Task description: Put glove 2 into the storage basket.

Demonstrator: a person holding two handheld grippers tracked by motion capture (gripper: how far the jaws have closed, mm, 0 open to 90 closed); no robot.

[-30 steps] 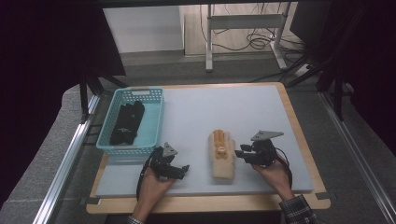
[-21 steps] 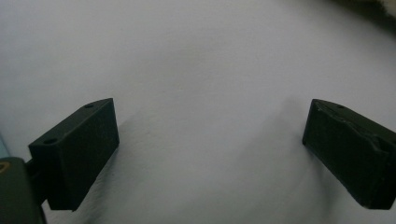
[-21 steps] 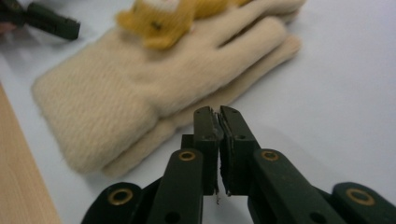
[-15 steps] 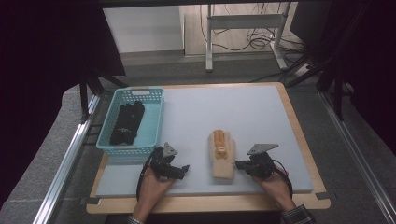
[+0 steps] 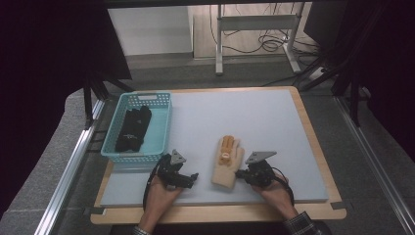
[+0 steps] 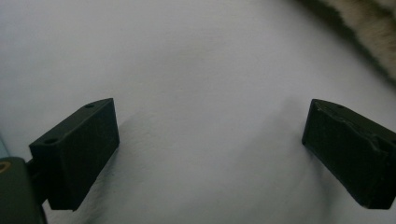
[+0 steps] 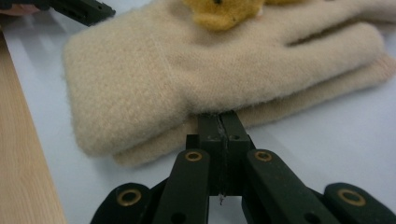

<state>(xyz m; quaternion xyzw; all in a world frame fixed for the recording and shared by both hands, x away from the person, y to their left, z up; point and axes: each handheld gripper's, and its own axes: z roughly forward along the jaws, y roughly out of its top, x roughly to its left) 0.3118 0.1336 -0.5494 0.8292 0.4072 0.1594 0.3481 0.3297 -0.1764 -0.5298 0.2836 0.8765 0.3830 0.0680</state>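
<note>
Fuzzy beige gloves (stacked, knit) lie flat; right gripper clenched at their edge, left gripper released

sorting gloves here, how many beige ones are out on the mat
2, stacked as a pair: the top beige glove with a bear patch, the second glove under it, edge showing. The basket holds dark items.

Your right gripper has its jaws pressed flat together, while your left gripper rests with jaws spread wide.
</note>
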